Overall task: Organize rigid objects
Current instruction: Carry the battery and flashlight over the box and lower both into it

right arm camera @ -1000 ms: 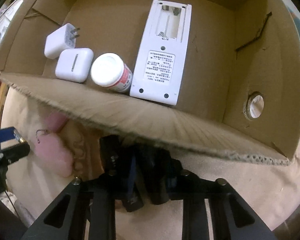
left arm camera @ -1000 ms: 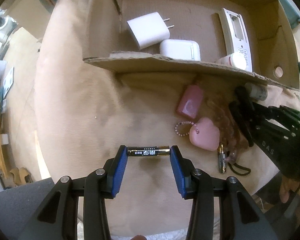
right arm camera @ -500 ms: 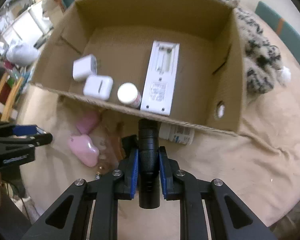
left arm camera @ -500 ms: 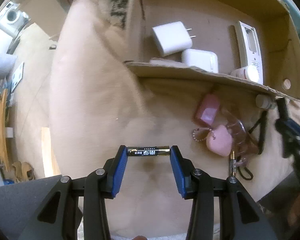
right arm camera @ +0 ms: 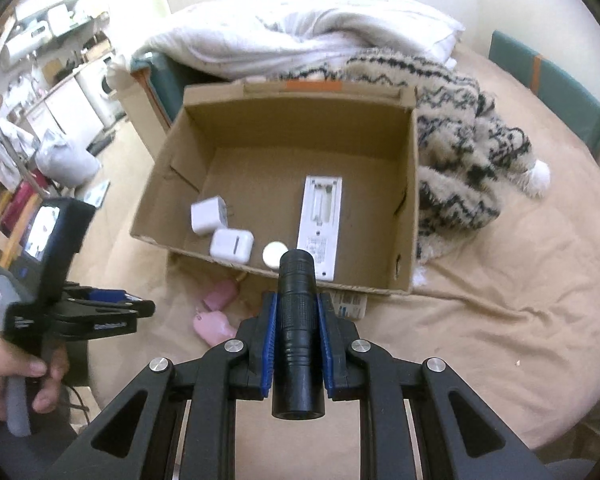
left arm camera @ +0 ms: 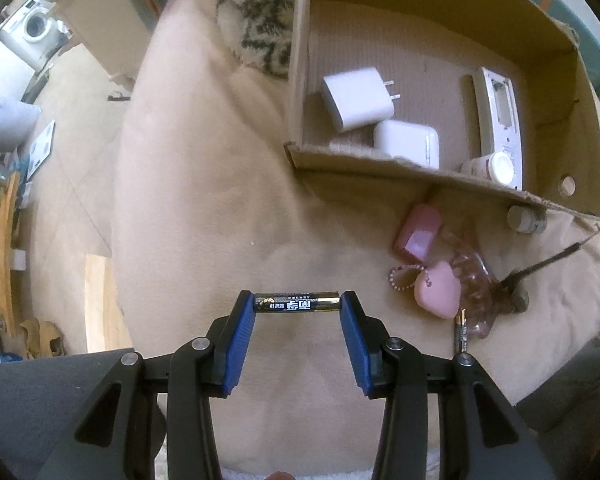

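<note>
- My left hand-held gripper grips a battery end to end between its blue pads, lying crosswise, held above the beige bed and short of the cardboard box.
- My right hand-held gripper is clamped on a black flashlight that points forward along the fingers, its head just short of the box's near wall.
- Inside the box sit a white charger, a white case, a small white-capped bottle and a white remote lying back-up with its battery bay bare.
- Left on the bed by the near wall: two pink items, a clear hair clip, a second battery and another small bottle.
- I judge the step in hand to be carrying both held things over the near wall and setting them down inside.
- To do it well I would clear the wall's ragged rim before lowering, and aim for the bare floor behind the charger and right of the remote.
- The flashlight is round, so I would lay it alongside a wall and let go low; the battery likewise, since it may roll.
</note>
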`<state>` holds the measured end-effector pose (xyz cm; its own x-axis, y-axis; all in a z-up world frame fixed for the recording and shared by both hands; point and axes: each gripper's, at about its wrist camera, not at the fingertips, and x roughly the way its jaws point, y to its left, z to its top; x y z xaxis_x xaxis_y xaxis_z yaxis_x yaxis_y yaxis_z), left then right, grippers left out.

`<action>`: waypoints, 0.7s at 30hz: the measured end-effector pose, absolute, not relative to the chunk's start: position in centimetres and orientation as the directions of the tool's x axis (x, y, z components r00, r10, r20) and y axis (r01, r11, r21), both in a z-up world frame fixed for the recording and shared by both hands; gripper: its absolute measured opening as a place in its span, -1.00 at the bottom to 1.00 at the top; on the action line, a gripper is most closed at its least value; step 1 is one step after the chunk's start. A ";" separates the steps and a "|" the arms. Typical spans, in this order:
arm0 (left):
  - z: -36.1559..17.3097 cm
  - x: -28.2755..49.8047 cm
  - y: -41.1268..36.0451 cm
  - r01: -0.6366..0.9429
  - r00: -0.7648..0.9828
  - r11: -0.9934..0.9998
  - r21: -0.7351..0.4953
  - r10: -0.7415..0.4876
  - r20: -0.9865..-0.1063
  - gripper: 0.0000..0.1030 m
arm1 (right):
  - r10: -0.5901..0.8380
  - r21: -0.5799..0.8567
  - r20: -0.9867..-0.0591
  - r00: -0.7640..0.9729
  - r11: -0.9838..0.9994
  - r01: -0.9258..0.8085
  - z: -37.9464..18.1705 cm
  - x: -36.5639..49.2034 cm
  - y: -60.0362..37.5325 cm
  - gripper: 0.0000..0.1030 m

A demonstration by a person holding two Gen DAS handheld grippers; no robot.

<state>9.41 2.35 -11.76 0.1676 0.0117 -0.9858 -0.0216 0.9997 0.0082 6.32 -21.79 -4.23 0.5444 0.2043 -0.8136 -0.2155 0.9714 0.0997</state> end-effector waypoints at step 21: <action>-0.5 9.8 2.8 -0.062 0.390 0.996 -0.063 -0.034 -0.920 -0.22 | 0.323 0.199 -0.633 0.703 0.946 -0.256 7.3 9.1 -24.4 -0.61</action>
<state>9.77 2.78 -0.54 0.3900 -0.0337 -0.9202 -0.0619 0.9961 -0.0627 9.12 -24.38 7.34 0.7035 0.3232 -0.6330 -0.2558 0.9461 0.1988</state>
